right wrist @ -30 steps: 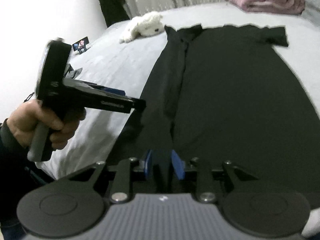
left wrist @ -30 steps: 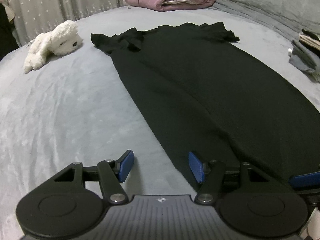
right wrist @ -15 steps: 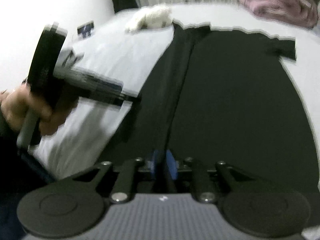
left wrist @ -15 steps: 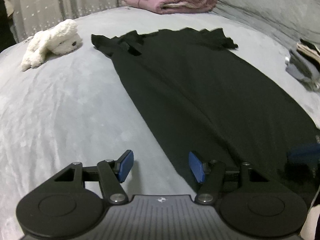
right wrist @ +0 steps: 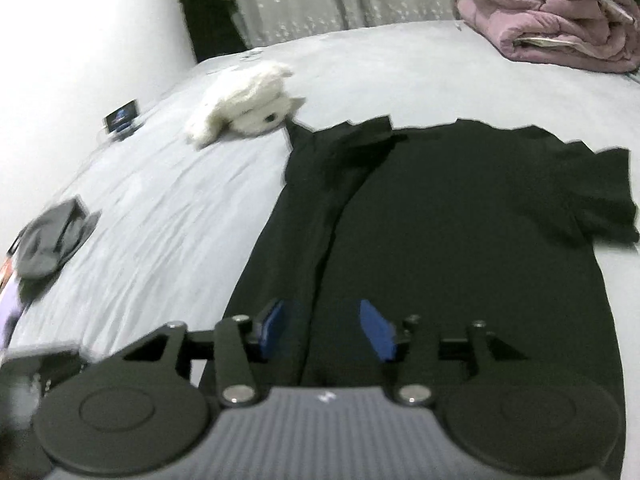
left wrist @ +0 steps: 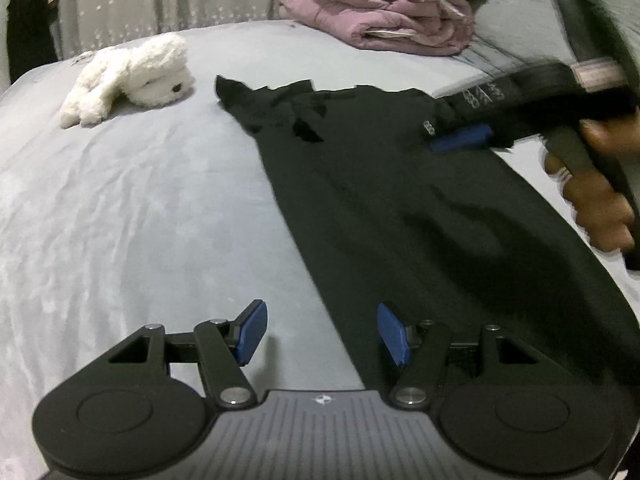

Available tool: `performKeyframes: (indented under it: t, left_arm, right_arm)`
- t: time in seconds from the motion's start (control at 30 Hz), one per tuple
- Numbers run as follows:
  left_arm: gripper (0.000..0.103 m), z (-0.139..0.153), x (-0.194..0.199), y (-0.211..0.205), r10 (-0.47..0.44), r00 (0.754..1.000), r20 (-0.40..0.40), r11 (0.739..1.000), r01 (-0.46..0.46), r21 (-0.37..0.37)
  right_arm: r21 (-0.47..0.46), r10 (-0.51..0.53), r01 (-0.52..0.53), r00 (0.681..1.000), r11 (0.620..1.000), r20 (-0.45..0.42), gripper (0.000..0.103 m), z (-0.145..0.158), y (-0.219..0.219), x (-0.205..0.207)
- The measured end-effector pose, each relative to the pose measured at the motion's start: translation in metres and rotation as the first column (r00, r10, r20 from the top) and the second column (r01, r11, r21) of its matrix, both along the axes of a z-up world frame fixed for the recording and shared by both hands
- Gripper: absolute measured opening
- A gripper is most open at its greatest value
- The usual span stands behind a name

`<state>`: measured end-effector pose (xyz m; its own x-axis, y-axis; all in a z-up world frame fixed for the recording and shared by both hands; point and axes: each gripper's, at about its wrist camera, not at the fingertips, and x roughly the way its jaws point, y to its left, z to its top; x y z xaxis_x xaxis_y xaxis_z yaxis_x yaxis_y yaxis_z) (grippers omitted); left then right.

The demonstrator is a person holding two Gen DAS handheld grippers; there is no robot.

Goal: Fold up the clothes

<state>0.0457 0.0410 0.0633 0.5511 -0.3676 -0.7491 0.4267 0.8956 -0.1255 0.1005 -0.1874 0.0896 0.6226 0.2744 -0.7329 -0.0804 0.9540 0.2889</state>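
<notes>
Black garment [right wrist: 460,240] is lying spread flat on the grey bed [left wrist: 140,200], collar end far from both tools, hem end near them. Its left long edge is lying doubled inward as a narrow strip, crease running straight ahead of the right tool [right wrist: 326,330]; the right sleeve [right wrist: 600,192] is sticking out flat, so this fits a lengthwise fold that is only partly there.

Right tool is standing open, blue pads apart, gripping nothing, hovering over the crease line with black cloth under and between the pads. In the left wrist view it is showing blurred, off to the upper right of the left tool, held in the person's hand [left wrist: 600,200] above the garment.

Left tool [left wrist: 322,334] is also open wide, empty, straddling the garment's left edge: left pad over bare bed, right pad over black cloth. Likely positioned there to be ready at that edge near the hem.

White plush toy [left wrist: 132,76] is sitting ahead-left, just beside the collar corner. Pink quilt [left wrist: 384,16] is bundled far ahead, well apart. Grey folded item [right wrist: 48,240] is lying well left of the right tool.
</notes>
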Motion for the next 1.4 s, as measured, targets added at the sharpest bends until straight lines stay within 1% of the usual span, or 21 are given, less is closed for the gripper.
performKeyframes:
  t: [0.03,0.13,0.17,0.33,0.43,0.53,0.6,0.63,0.67,0.7,0.73,0.8,0.9,1.0,1.03,1.1,1.23,1.4]
  left_arm:
    - [0.06,0.0,0.005,0.002,0.015,1.0,-0.006,1.0,-0.015,-0.007]
    - [0.06,0.001,0.018,0.011,0.06,0.998,-0.026,0.997,-0.061,-0.037]
    - [0.06,0.001,0.022,0.013,0.072,0.997,-0.032,0.996,-0.073,-0.046]
    - [0.06,-0.005,0.042,0.024,0.128,0.99,-0.064,0.989,-0.133,-0.068]
    - [0.06,-0.013,0.051,0.031,0.162,0.982,-0.101,0.983,-0.17,-0.073]
    - [0.06,-0.017,0.056,0.035,0.17,0.979,-0.108,0.981,-0.179,-0.075]
    - [0.06,-0.02,0.057,0.034,0.169,0.979,-0.11,0.982,-0.178,-0.07]
    - [0.06,-0.021,0.057,0.033,0.168,0.979,-0.113,0.982,-0.176,-0.068]
    - [0.06,-0.021,0.057,0.032,0.165,0.98,-0.112,0.983,-0.173,-0.065]
    - [0.06,-0.021,0.056,0.031,0.162,0.981,-0.108,0.984,-0.17,-0.061]
    - [0.06,-0.021,0.056,0.03,0.16,0.982,-0.104,0.985,-0.166,-0.056]
    - [0.06,-0.02,0.054,0.029,0.155,0.983,-0.097,0.986,-0.161,-0.051]
    - [0.06,-0.02,0.051,0.029,0.153,0.984,-0.094,0.986,-0.158,-0.049]
    - [0.06,-0.023,0.052,0.025,0.149,0.986,-0.081,0.988,-0.151,-0.023]
    - [0.06,-0.023,0.053,0.024,0.146,0.986,-0.076,0.989,-0.148,-0.014]
    - [0.06,-0.024,0.054,0.023,0.145,0.987,-0.072,0.989,-0.146,-0.009]
    - [0.06,-0.024,0.055,0.022,0.145,0.987,-0.071,0.989,-0.145,-0.005]
    - [0.06,-0.022,0.053,0.021,0.149,0.986,-0.069,0.989,-0.15,-0.005]
  right_arm:
    - [0.016,-0.016,0.016,1.0,1.0,-0.015,0.052,-0.001,-0.003,0.019]
    - [0.088,-0.071,0.077,0.995,0.993,-0.073,0.052,-0.006,-0.011,0.071]
    - [0.092,-0.082,0.089,0.993,0.992,-0.082,0.052,-0.007,-0.012,0.086]
    - [0.076,-0.121,0.13,0.987,0.989,-0.103,0.058,-0.012,-0.011,0.155]
    - [0.037,-0.142,0.147,0.984,0.988,-0.109,0.058,-0.021,-0.008,0.193]
    - [0.009,-0.171,0.174,0.977,0.985,-0.126,0.058,-0.036,-0.009,0.219]
    - [-0.009,-0.179,0.18,0.975,0.984,-0.132,0.056,-0.046,-0.008,0.233]
    - [-0.026,-0.175,0.173,0.976,0.985,-0.13,0.046,-0.05,-0.005,0.237]
    - [-0.046,-0.164,0.159,0.979,0.986,-0.121,0.024,-0.052,-0.002,0.238]
    - [-0.06,-0.145,0.139,0.983,0.988,-0.111,0.014,-0.054,0.002,0.237]
    - [-0.066,-0.127,0.121,0.987,0.99,-0.099,0.006,-0.054,0.005,0.236]
    - [-0.105,-0.118,0.114,0.992,0.988,-0.033,0.006,-0.047,0.01,0.227]
    - [-0.076,-0.147,0.152,0.986,0.985,0.076,0.006,-0.034,0.004,0.206]
    - [-0.049,-0.201,0.209,0.971,0.977,0.128,0.006,-0.031,-0.007,0.19]
    - [-0.049,-0.218,0.225,0.967,0.973,0.129,0.006,-0.034,-0.009,0.188]
    - [-0.016,-0.27,0.274,0.954,0.962,0.134,0.006,-0.039,-0.017,0.184]
    - [0.074,-0.353,0.348,0.932,0.935,0.082,0.006,-0.058,-0.031,0.177]
    - [0.121,-0.417,0.407,0.906,0.905,0.068,0.006,-0.065,-0.041,0.163]
